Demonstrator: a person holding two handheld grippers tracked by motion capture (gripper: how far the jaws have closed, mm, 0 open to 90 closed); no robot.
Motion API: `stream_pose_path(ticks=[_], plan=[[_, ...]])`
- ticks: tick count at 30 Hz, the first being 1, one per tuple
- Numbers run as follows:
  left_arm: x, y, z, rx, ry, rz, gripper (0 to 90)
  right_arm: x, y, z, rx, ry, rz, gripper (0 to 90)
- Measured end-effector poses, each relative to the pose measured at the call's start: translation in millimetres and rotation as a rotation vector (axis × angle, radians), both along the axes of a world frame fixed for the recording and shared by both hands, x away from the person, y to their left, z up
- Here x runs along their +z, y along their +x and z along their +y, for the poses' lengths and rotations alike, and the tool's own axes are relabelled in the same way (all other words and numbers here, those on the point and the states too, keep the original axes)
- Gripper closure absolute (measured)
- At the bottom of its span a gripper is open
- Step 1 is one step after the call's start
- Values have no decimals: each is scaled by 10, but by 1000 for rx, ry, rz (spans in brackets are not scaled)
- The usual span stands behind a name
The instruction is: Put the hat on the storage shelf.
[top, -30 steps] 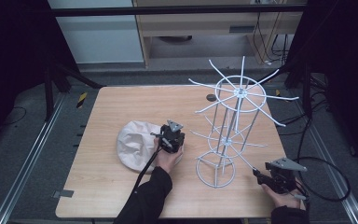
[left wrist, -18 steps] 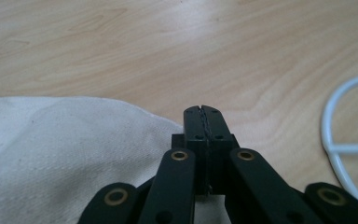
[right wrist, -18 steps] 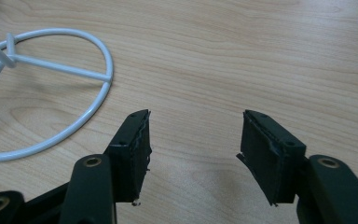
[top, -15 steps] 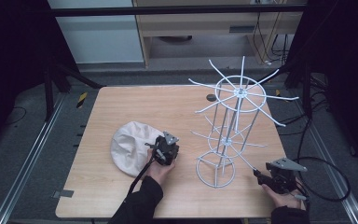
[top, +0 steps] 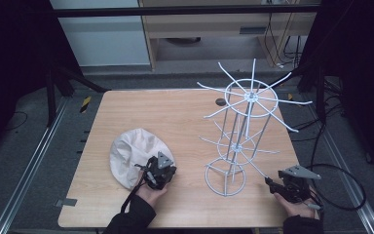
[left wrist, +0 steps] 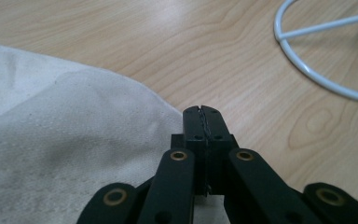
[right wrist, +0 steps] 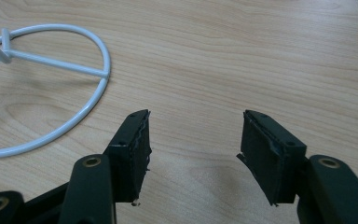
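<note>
A cream cloth (top: 135, 153) lies bunched on the wooden table (top: 165, 112) at the front left. My left gripper (top: 164, 165) rests at the cloth's right edge, held by a hand. In the left gripper view the left gripper (left wrist: 204, 112) is shut, its tips over bare wood, with the cloth (left wrist: 65, 140) beside and under it; I see no fabric between the tips. A white wire rack (top: 243, 126) stands right of centre. My right gripper (top: 269, 183) sits low at the front right, pointing at the rack's base ring (right wrist: 103, 74). The right gripper (right wrist: 193, 140) is open and empty.
A small dark round thing (top: 220, 102) lies on the table behind the rack. A black cable (top: 343, 183) loops off the right edge. The rack's ring (left wrist: 279, 32) is ahead and to the right of the left gripper. Bare wood spans the table's back left.
My left gripper has moved toward the person and to the left, along the cloth's right edge. The cloth's outline has shifted slightly. The right gripper has kept still.
</note>
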State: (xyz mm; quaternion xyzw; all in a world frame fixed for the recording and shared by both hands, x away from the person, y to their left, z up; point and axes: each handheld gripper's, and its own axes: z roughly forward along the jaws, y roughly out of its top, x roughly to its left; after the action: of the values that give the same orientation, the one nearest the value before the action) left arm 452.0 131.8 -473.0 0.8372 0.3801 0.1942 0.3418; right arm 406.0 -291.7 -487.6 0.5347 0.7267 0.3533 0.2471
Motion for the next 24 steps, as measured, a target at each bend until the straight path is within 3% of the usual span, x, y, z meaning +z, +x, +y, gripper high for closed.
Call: stream_pose_path(ticks=[10, 19, 21, 24], plan=[[7, -261, 302, -30, 0, 4, 900, -3, -5, -2, -3, -2, 2, 425], [31, -418, 662, 8, -12, 9, 900, -10, -6, 1, -3, -6, 3, 424], [57, -460, 720, 9, -32, 7, 900, -11, -5, 2, -3, -7, 4, 424], [185, -545, 798, 8, -78, -27, 899, -8, -7, 0, -4, -7, 2, 423]])
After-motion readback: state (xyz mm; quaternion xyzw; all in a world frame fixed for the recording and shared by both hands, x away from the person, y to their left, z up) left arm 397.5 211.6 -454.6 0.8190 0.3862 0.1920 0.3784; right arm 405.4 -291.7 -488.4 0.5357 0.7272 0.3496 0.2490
